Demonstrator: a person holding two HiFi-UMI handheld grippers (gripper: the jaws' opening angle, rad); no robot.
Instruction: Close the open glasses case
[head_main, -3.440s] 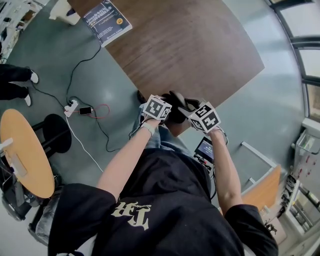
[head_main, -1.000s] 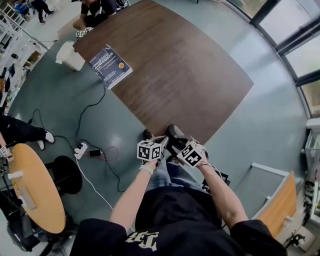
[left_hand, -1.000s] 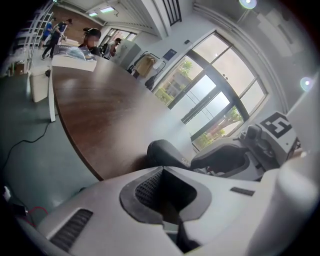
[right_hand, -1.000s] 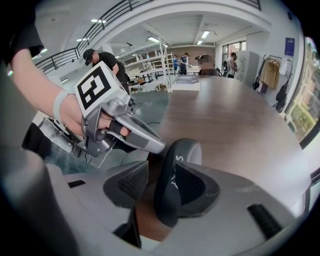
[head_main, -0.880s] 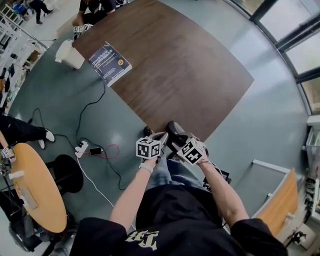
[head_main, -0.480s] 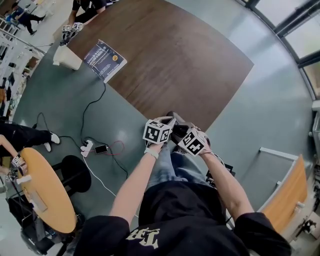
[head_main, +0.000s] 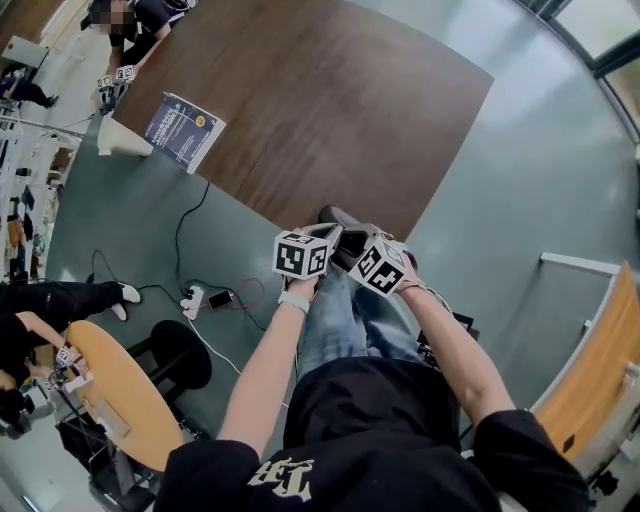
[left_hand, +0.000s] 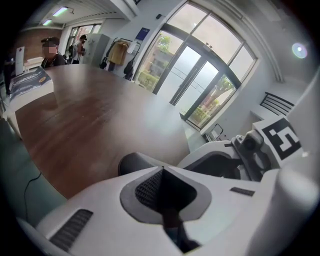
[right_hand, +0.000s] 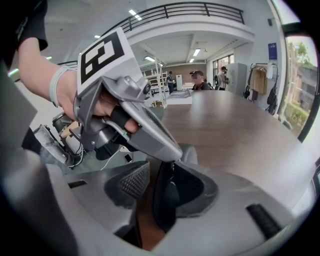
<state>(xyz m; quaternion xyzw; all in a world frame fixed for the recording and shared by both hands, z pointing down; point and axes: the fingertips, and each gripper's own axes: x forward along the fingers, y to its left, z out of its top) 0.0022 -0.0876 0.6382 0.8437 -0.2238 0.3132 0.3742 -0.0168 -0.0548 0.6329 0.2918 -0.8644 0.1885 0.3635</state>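
Struggling to read the glasses case (head_main: 338, 220): sits at the near corner of the counter (head_main: 330, 110), mostly buried under both claws and their marker cubes in head view. Shows only as a dark end poking out past them. Can't tell lid open or shut from any view.

Left claw (left_hand: 161, 169): jaws pressed together in left gripper view, nothing between them, tip parked right at the other claw's jaws, over the case edge.

Right claw (right_hand: 162, 172): narrowed onto a dark edge of the case in right gripper view, jaws just closing a touch. Rest of the case blocked there by the left claw's nose.

Dark wood-grain counter, carrying a booklet (head_main: 182, 128) that overhangs the far corner. Grey-green floor (head_main: 540, 170) with a power strip (head_main: 192, 298), phone (head_main: 222, 298) and trailing cables. Round wooden table (head_main: 120, 400) and black stool (head_main: 180, 355) at lower left, table cropped by the frame. Tall glass doors (left_hand: 200, 85) beyond the counter. Another person (head_main: 150, 20) at the far end, cut off at the top edge.
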